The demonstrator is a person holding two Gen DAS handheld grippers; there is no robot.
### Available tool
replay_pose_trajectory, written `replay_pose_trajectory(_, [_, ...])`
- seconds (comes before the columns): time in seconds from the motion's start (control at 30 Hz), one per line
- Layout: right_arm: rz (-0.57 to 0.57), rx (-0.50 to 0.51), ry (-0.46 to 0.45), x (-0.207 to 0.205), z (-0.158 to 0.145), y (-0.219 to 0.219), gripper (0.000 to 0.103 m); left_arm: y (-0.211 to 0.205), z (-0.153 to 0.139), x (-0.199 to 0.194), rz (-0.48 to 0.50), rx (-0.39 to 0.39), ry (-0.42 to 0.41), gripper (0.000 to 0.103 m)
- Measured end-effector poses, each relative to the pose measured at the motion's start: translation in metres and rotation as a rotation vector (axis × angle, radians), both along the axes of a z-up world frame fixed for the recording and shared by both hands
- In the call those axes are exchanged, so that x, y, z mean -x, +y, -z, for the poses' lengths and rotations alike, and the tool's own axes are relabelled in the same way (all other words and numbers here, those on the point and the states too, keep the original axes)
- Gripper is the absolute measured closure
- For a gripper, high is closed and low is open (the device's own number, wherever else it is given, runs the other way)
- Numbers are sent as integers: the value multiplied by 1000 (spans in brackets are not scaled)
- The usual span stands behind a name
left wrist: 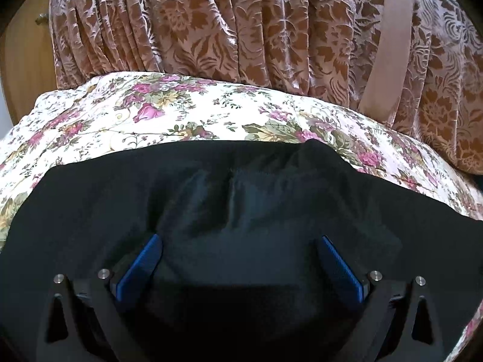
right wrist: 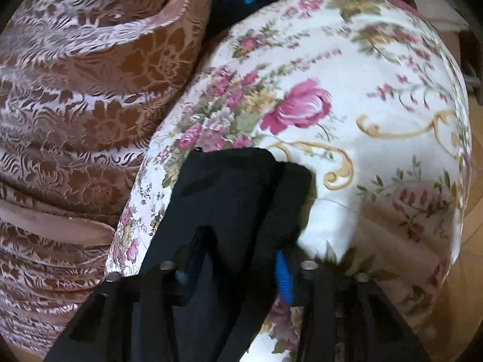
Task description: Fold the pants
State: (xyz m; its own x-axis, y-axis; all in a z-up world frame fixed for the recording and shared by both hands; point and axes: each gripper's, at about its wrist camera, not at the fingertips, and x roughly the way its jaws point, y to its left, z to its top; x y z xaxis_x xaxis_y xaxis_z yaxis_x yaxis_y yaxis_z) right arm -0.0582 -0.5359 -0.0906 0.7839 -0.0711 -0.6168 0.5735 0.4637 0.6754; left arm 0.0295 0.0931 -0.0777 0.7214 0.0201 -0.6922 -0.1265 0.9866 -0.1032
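Observation:
Black pants lie spread on a floral bedspread. My left gripper is open, its blue pads wide apart and resting on the black cloth, holding nothing. In the right wrist view the pants' leg ends lie as two overlapping flaps on the bedspread. My right gripper has black cloth between its fingers; one blue pad shows on the right, the left pad is mostly hidden by cloth. How far its jaws are closed is unclear.
A brown and pink patterned curtain hangs behind the bed and also shows in the right wrist view. A wooden door is at far left. Wooden floor shows beyond the bed's right edge.

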Motion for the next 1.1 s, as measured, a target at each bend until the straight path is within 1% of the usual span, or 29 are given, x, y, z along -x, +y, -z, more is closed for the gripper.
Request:
replay_pose_trajectory(0.07, [-24,79,15,-3,-12,8,84,1,0,0,1,7,-1,0])
replay_pose_trajectory(0.17, [-36,151,-16,2,-34,22,87,3,0,1,4,21,-4,0])
replay_pose_trajectory(0.27, [-50,186,-95,10,-62,42,88,3,0,1,6,26,-8,0])
replay_pose_trajectory(0.37, [-99,231,-177,12,-94,70,88,4,-1,2,7,36,-14,0])
replay_pose_trajectory(0.5, [-193,346,-278,12,-134,117,87,5,-1,4,8,49,-23,0])
replay_pose_trajectory(0.67, [-342,463,-375,11,-167,180,87,6,-1,6,8,56,-28,0])
replay_pose_trajectory(0.77, [-452,535,-419,10,-176,222,87,6,-1,6,9,57,-30,0])
replay_pose_trajectory(0.87, [-564,605,-441,7,-175,262,87,6,-1,6,9,57,-29,0])
replay_pose_trajectory(0.97, [-664,643,-446,4,-168,291,87,6,-1,6,9,56,-29,0])
replay_pose_trajectory(1.1, [-796,669,-413,-6,-150,328,87,4,-1,6,7,47,-29,0])
